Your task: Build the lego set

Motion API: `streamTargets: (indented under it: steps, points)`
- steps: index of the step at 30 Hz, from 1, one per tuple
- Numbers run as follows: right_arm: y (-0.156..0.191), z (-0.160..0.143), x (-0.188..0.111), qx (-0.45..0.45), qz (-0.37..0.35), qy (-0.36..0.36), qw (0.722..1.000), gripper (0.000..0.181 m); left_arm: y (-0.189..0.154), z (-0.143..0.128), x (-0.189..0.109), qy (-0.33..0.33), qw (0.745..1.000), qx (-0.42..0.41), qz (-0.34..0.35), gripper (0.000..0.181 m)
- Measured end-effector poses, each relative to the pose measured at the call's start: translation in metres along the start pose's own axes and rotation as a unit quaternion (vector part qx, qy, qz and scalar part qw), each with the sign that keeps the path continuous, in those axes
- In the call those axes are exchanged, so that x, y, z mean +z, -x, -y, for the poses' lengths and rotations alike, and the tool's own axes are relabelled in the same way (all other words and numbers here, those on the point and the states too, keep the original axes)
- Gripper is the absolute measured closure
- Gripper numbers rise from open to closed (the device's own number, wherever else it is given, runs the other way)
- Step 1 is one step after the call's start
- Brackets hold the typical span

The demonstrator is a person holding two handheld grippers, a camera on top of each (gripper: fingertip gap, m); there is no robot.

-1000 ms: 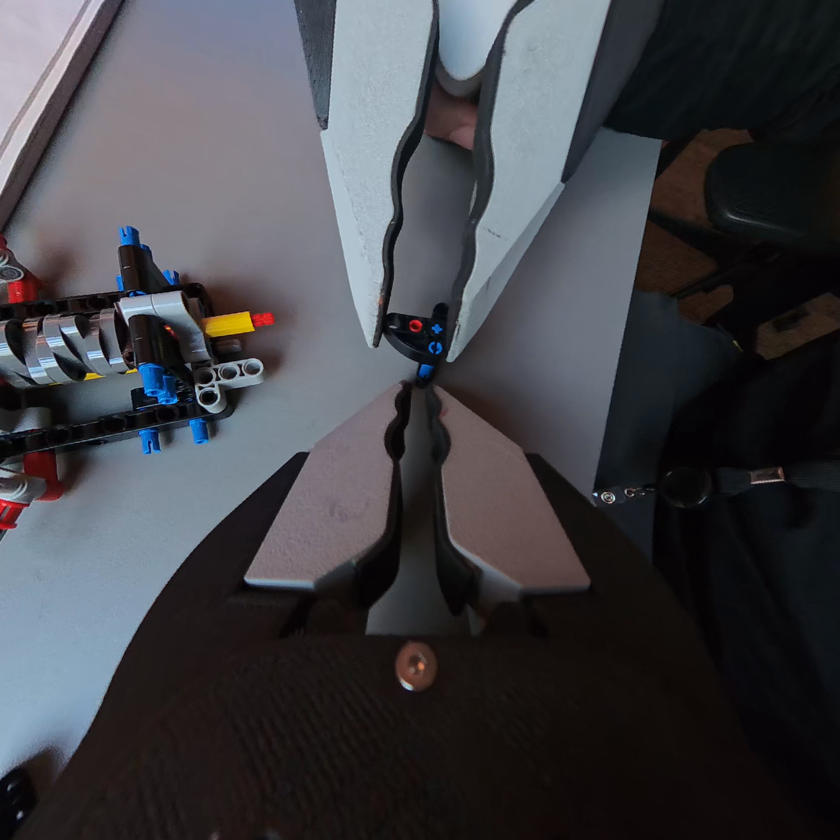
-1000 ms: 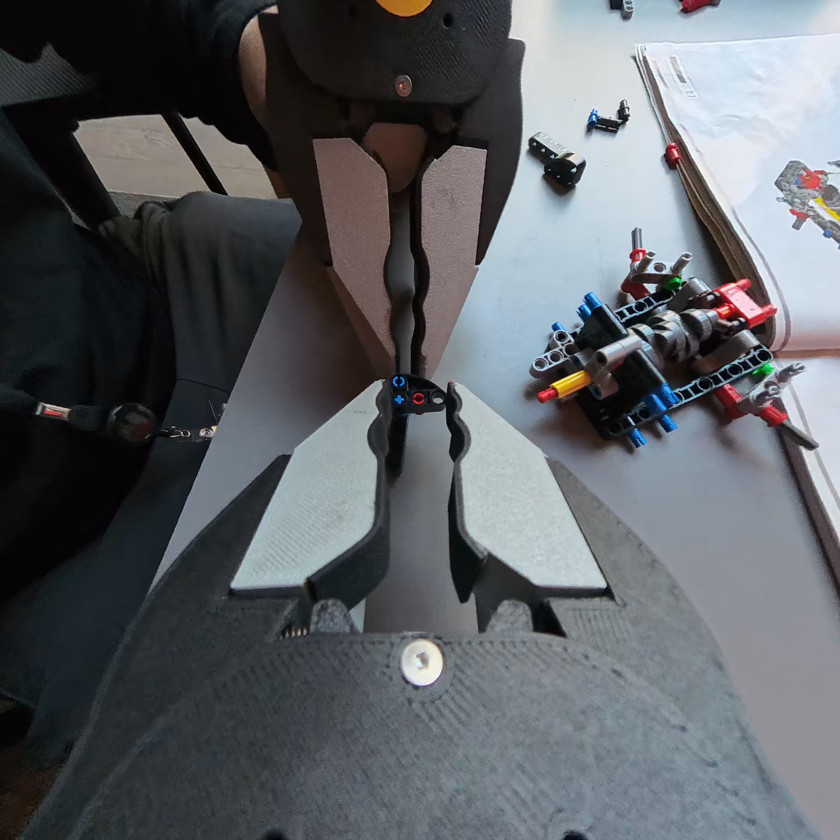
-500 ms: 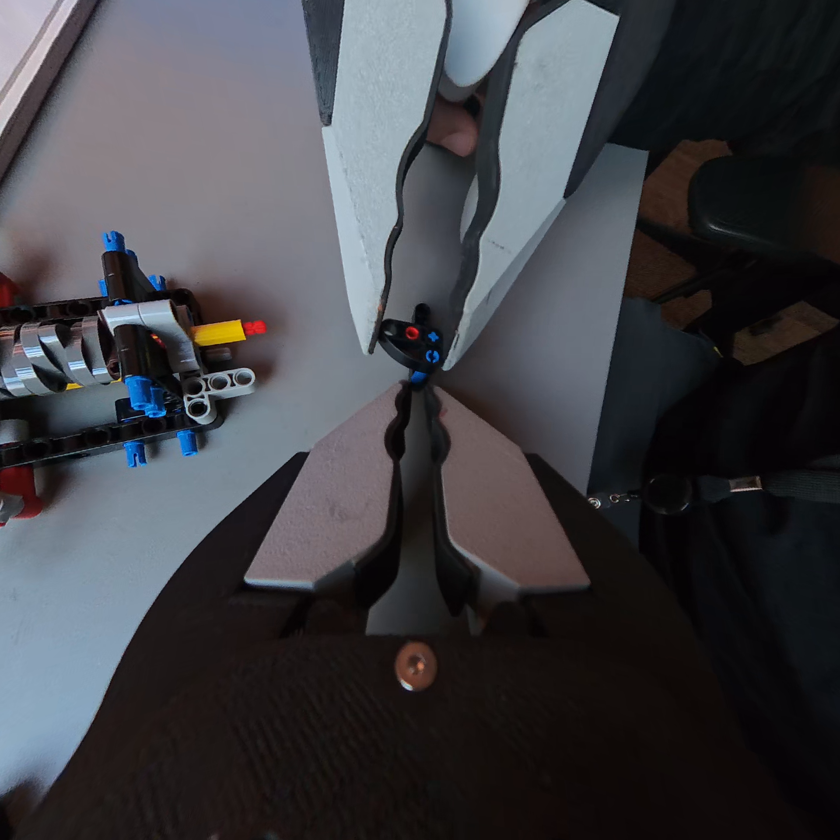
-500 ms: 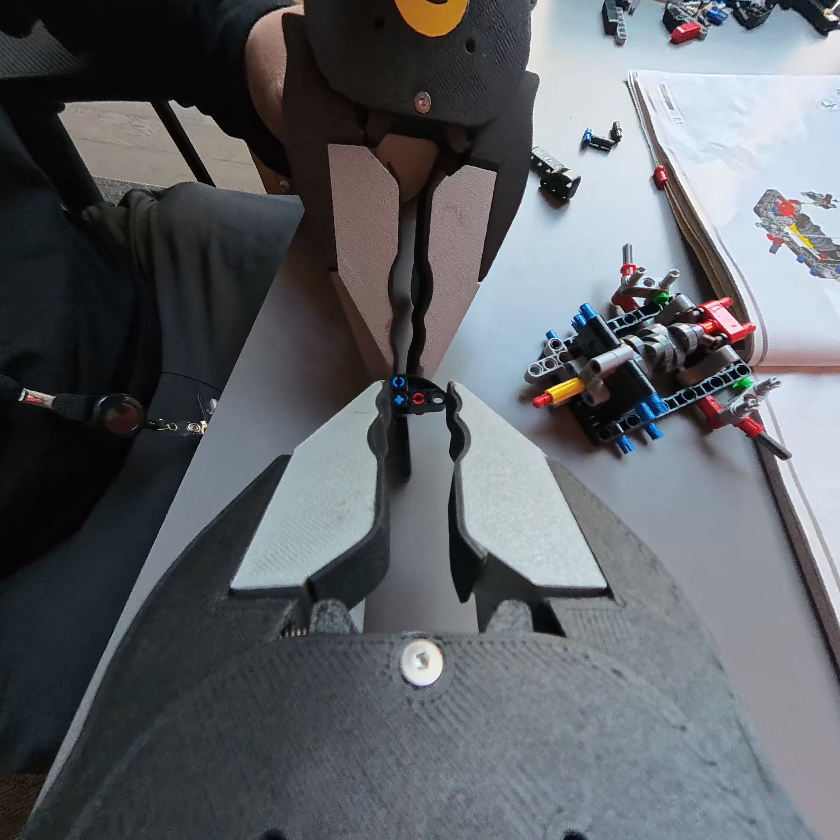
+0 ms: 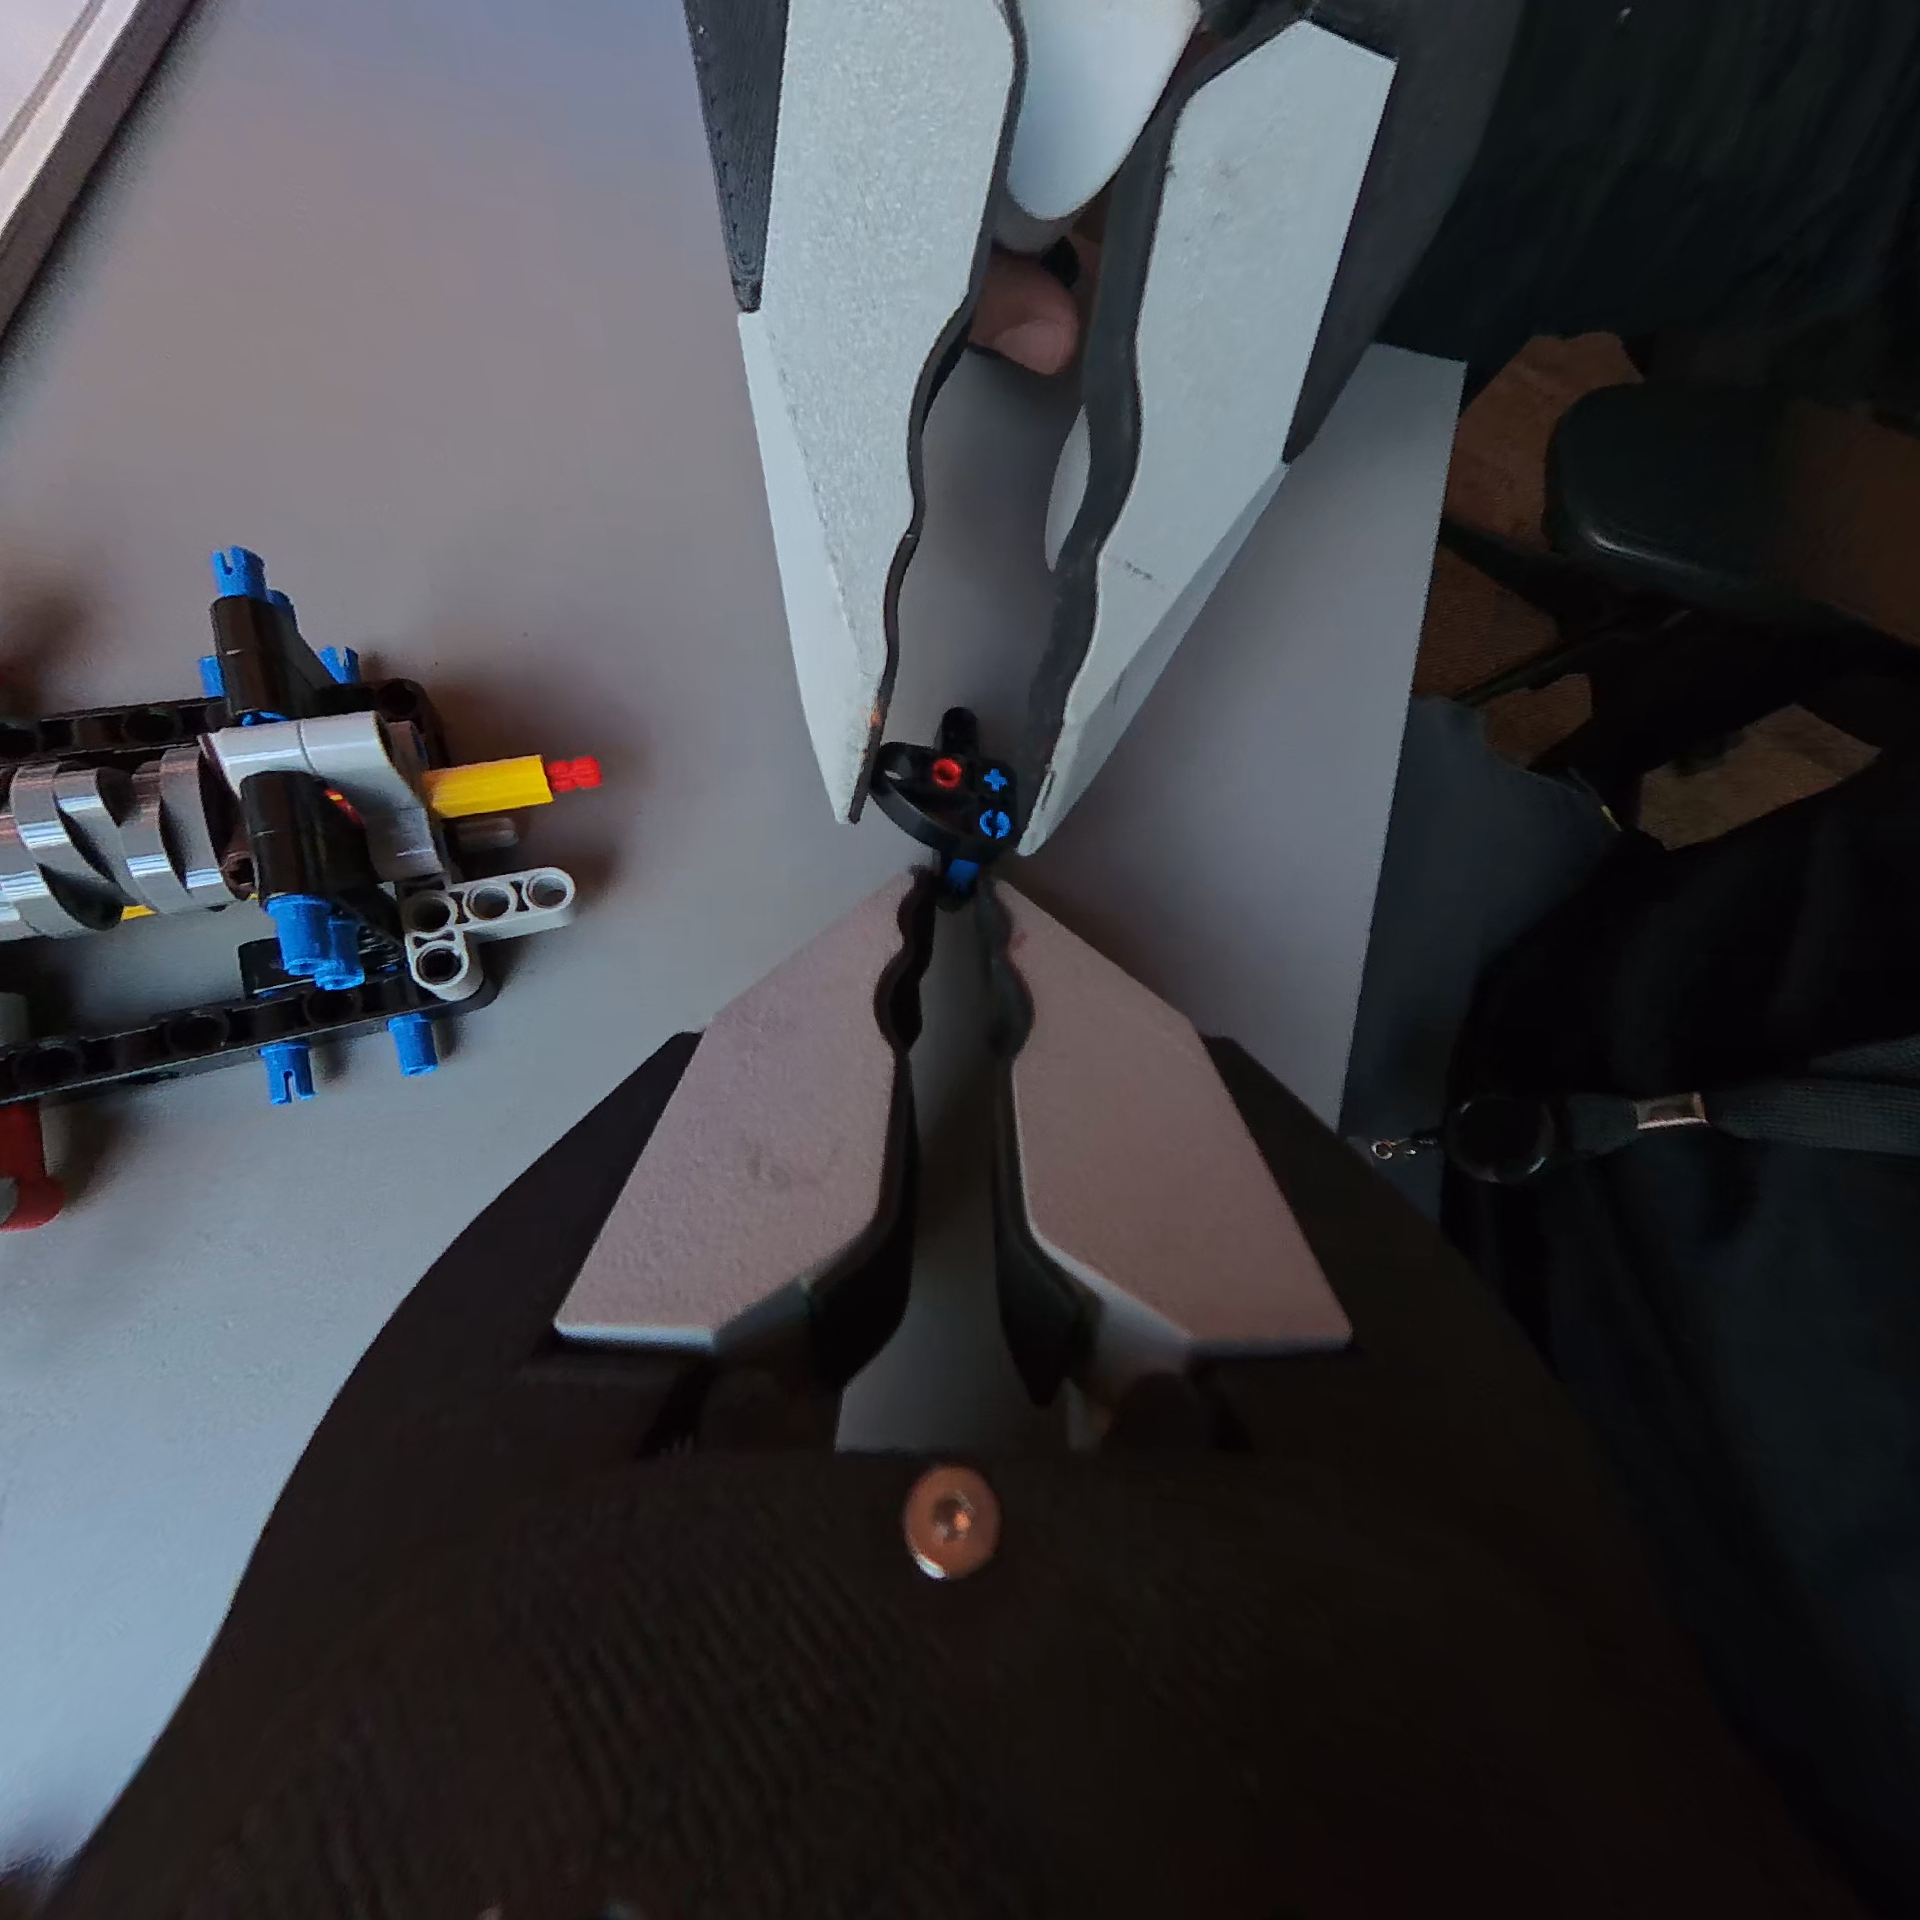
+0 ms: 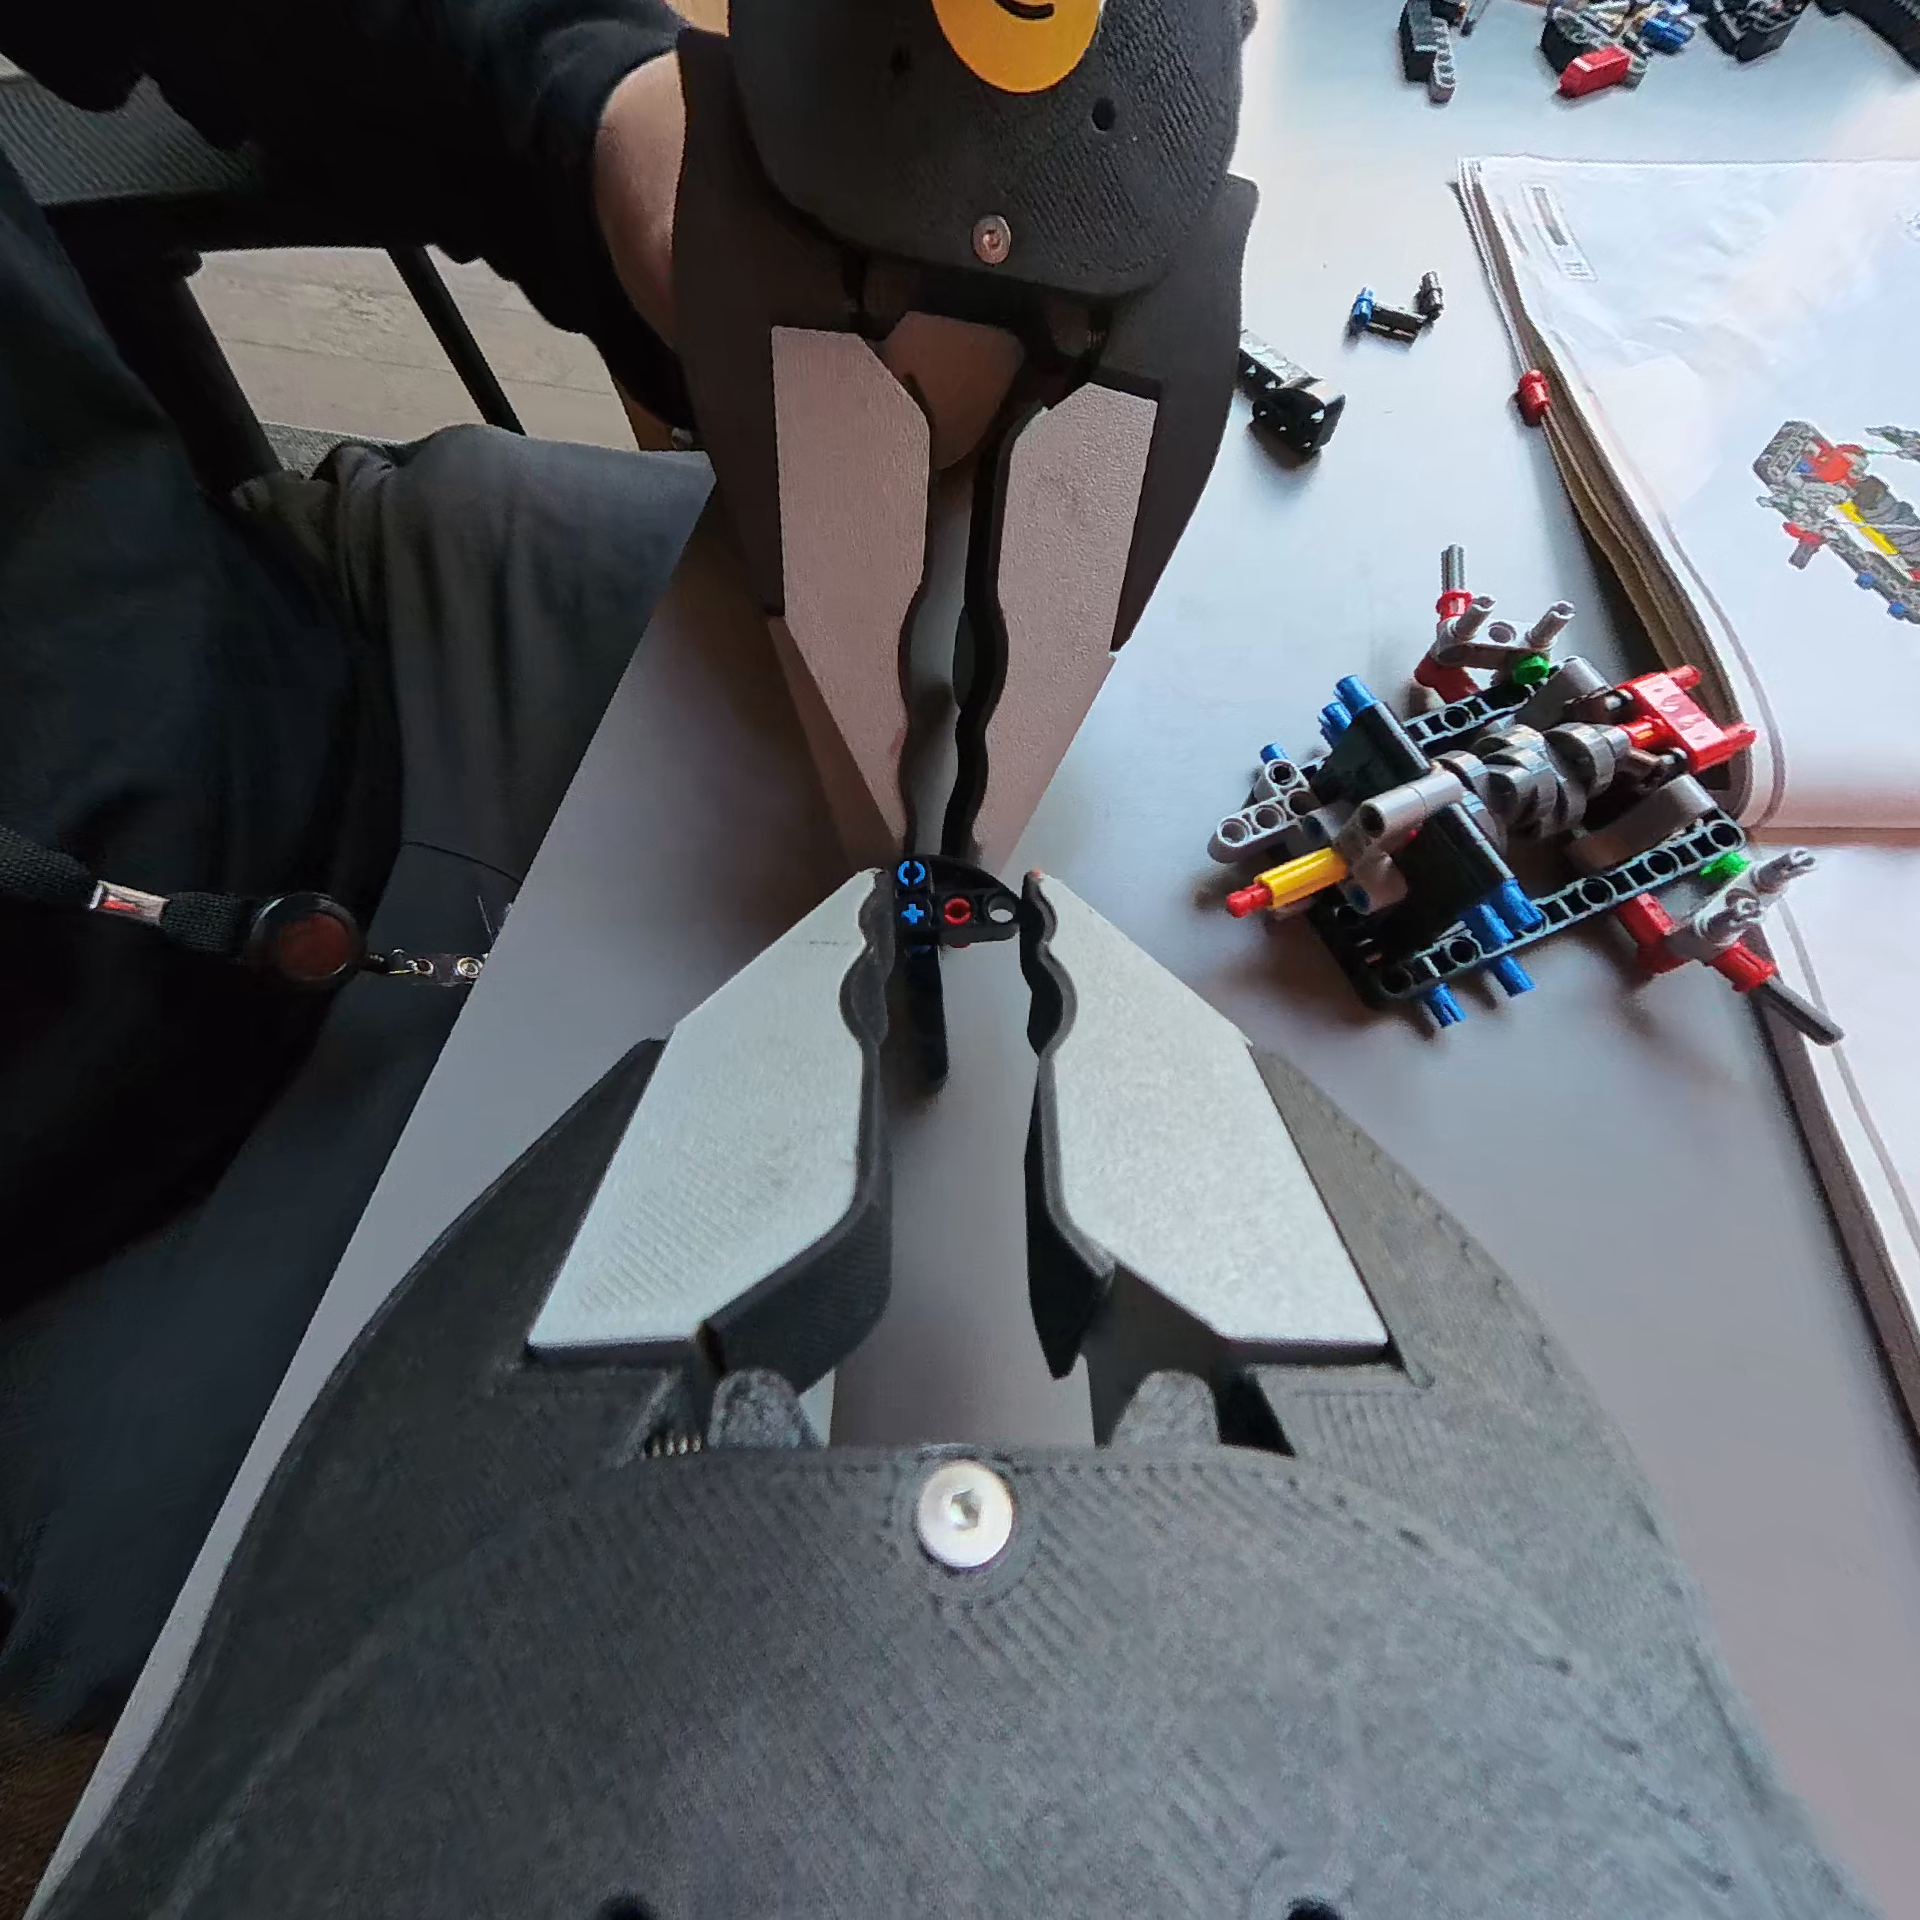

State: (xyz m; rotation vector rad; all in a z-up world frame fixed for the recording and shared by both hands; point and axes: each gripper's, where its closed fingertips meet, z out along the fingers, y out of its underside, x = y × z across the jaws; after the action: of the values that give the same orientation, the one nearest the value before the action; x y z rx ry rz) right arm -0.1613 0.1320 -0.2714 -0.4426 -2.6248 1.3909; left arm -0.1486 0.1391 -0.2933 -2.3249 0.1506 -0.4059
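I am holding a small black piece in the air over the table's near edge, right gripper jaws pinching it, left gripper nearly closed on its blue pin. Any twisting risks dropping it off the edge, well away from the half-built model.

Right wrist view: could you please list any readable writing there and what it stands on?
Instruction booklet: small print near its top corner, too small to read.
Yellow sticker on the left gripper: a dark mark, cut off by the frame.
No other writing shows.
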Motion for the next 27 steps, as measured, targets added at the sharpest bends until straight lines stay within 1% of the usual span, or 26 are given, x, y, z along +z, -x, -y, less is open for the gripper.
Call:
streamTargets:
  steps: [7, 13, 19, 25, 27]
  points:
    - [0.0019, -0.0001, 0.0012, -0.020, -0.009, 0.016, 1.000, 0.159, -0.0013, -0.0014, -0.0008, 0.008, 0.999, 0.032, -0.017, 0.176]
    - [0.0028, -0.0010, 0.0020, -0.068, -0.028, 0.067, 0.995, 0.159, -0.0013, -0.0017, -0.0007, 0.010, 0.999, 0.036, -0.022, 0.176]
    - [0.0036, -0.0024, 0.0021, -0.109, -0.033, 0.116, 0.987, 0.159, -0.0013, -0.0015, -0.0006, 0.010, 0.999, 0.035, -0.023, 0.176]
    - [0.0033, -0.0018, 0.0035, -0.104, -0.010, 0.133, 0.986, 0.159, -0.0014, -0.0013, -0.0006, 0.010, 0.999, 0.032, -0.025, 0.176]
    - [0.0027, -0.0020, 0.0036, -0.077, 0.006, 0.121, 0.990, 0.159, -0.0015, -0.0013, -0.0006, 0.010, 0.999, 0.030, -0.027, 0.176]
